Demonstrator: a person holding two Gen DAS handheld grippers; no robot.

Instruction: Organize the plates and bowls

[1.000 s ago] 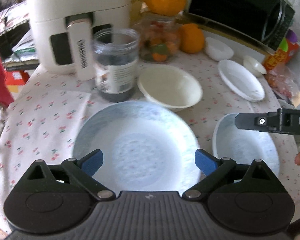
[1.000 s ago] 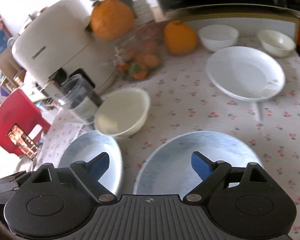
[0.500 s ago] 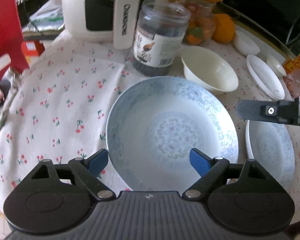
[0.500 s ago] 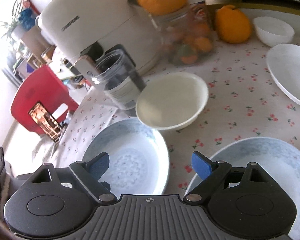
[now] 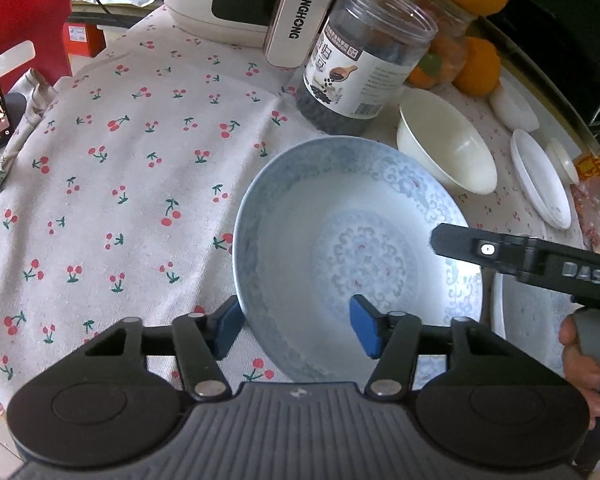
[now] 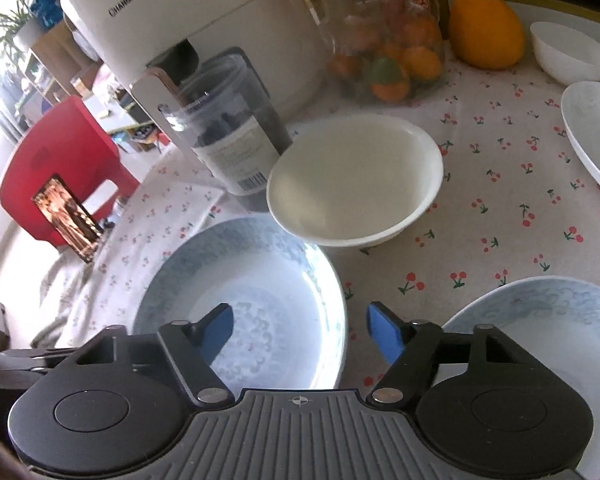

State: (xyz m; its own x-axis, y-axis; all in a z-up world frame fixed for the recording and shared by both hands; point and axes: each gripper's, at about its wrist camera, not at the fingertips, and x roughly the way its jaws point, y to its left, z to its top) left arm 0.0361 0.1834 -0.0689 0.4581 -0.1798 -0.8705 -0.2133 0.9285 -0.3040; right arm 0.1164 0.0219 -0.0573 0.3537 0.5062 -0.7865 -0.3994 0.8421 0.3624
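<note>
the left hand-held gripper [image 5: 298, 330] straddles the near-left rim of a blue-patterned plate [image 5: 340, 216] on the worktop [image 5: 120, 160], which is covered by a cherry-print cloth; one blue pad sits outside the rim, the other inside over the plate's well. its jaws are closing, with the rim between them, and the pads are not yet seen pressing on it. the right hand-held gripper [image 6: 300, 330] straddles the right rim of the same plate [image 6: 260, 280], one pad over the plate's well and the other over the cloth beyond the rim; its jaws are also closing and do not yet pinch the rim. in the left wrist view one black finger of the right gripper reaches over the plate's right side, with part of a person's hand [image 5: 580, 360] behind it. a second blue-patterned plate [image 6: 540, 304] lies just to the right, apart from the first. a cream bowl [image 6: 356, 184] stands just beyond the first plate, beside a clear jar of dark contents [image 5: 360, 60]. a white plate [image 6: 592, 128] and a small white bowl [image 6: 568, 54] lie farther right. a white appliance [image 6: 204, 20], a glass jar of small fruit [image 6: 388, 52] and an orange fruit [image 6: 486, 28] stand at the back.
</note>
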